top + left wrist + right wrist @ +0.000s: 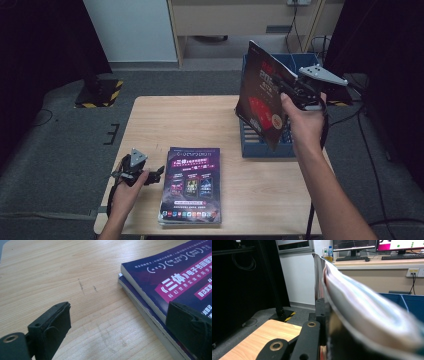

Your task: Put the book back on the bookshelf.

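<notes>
The right claw (292,92) is clamped on a thin, floppy, glossy magazine (262,97) at its edge; grip near the spine to limit sag, while the left claw (150,175) rests wide open and empty.

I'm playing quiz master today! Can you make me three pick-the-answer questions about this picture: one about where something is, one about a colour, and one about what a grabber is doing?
1. Where is the stack of magazines?
A. flat on the wooden table
B. on the floor
C. in the crate

2. What colour is the crate?
A. yellow
B. blue
C. white

3. What is the right gripper doing?
A. lying open on the table
B. pinching a pencil
C. clamped on a magazine

Answers:
1 A, the stack lies near the table's front edge, beside the left gripper.
2 B, its walls are blue in the high view.
3 C, its jaws pinch the magazine, held upright over the crate.
</notes>
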Demonstrator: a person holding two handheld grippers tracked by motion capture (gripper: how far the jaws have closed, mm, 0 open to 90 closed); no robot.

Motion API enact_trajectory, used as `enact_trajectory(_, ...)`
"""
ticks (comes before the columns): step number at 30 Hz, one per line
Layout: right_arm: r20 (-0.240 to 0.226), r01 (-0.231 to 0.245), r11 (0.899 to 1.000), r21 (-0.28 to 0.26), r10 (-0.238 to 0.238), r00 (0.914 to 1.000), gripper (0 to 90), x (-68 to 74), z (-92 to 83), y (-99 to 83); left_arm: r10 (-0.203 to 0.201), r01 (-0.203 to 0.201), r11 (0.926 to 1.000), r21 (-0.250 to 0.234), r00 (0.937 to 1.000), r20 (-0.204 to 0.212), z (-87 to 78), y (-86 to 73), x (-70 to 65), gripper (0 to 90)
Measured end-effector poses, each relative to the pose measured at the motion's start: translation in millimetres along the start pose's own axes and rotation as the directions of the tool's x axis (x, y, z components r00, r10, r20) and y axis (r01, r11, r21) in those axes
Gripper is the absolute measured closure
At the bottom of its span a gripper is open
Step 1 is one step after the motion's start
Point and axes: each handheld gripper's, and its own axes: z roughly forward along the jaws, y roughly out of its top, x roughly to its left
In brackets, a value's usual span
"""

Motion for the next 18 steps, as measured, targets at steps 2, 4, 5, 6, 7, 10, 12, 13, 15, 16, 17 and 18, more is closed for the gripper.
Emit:
enact_trajectory(2, 0.006, -0.003, 1.0, 0.001, 0.003, 1.0, 86.6, -0.7, -0.2, -0.4, 0.002, -0.002, 1.0, 0.002, 1.0, 0.002, 0.0, 0.0, -0.2, 5.2)
enact_trajectory(4, 0.015, -0.002, 1.0, 0.003, 0.002, 0.9999, 86.6, -1.9, -0.4, -0.8, 0.004, -0.004, 1.0, 0.004, 1.0, 0.001, -0.2, 0.0, -0.5, 5.2)
enact_trajectory(5, 0.016, -0.002, 1.0, 0.004, 0.002, 0.9999, 86.6, -2.3, -0.7, -0.9, 0.005, -0.005, 1.0, 0.004, 1.0, 0.001, -0.3, 0.0, -0.8, 5.2)
enact_trajectory(6, 0.018, -0.002, 1.0, 0.004, 0.002, 0.9998, 86.6, -2.8, -1.0, -1.0, 0.006, -0.006, 1.0, 0.004, 1.0, 0.001, -0.4, 0.0, -0.9, 5.2)
enact_trajectory(7, 0.018, 0.0, 1.0, 0.004, 0.0, 0.9998, 86.6, -3.5, -1.5, -1.0, 0.007, -0.007, 1.0, 0.005, 1.0, 0.001, -0.4, 0.0, -0.8, 5.2)
enact_trajectory(10, 0.02, -0.002, 1.0, 0.007, 0.002, 0.9998, 86.6, -5.1, -3.4, -0.9, 0.006, -0.006, 1.0, 0.004, 1.0, 0.001, 0.4, -0.2, -0.6, 5.2)
enact_trajectory(12, 0.027, -0.001, 1.0, 0.008, 0.001, 0.9996, 86.6, -7.0, -4.6, -0.3, 0.006, -0.006, 1.0, 0.005, 1.0, 0.001, 0.4, -0.2, -0.8, 5.3)
enact_trajectory(13, 0.027, -0.001, 1.0, 0.008, 0.001, 0.9996, 86.6, -7.0, -4.6, -0.3, 0.006, -0.006, 1.0, 0.005, 1.0, 0.001, 0.4, -0.2, -0.8, 5.2)
enact_trajectory(15, 0.033, -0.001, 1.0, 0.009, 0.001, 0.9995, 86.6, -8.3, -4.9, 0.2, 0.008, -0.008, 1.0, 0.004, 1.0, 0.001, 0.1, -0.2, -1.1, 5.2)
enact_trajectory(16, 0.035, -0.001, 1.0, 0.011, 0.0, 0.9994, 86.6, -9.1, -5.1, 0.6, 0.008, -0.008, 1.0, 0.004, 1.0, 0.001, 0.0, -0.2, -1.1, 5.2)
enact_trajectory(17, 0.035, -0.001, 1.0, 0.011, 0.0, 0.9994, 86.6, -9.1, -5.1, 0.6, 0.009, -0.009, 1.0, 0.005, 1.0, 0.0, 0.0, -0.2, -1.0, 5.2)
enact_trajectory(18, 0.038, 0.003, 1.0, 0.011, -0.003, 0.9993, 86.6, -9.6, -5.3, 0.7, 0.008, -0.008, 1.0, 0.005, 1.0, 0.0, 0.1, -0.3, -0.9, 5.2)
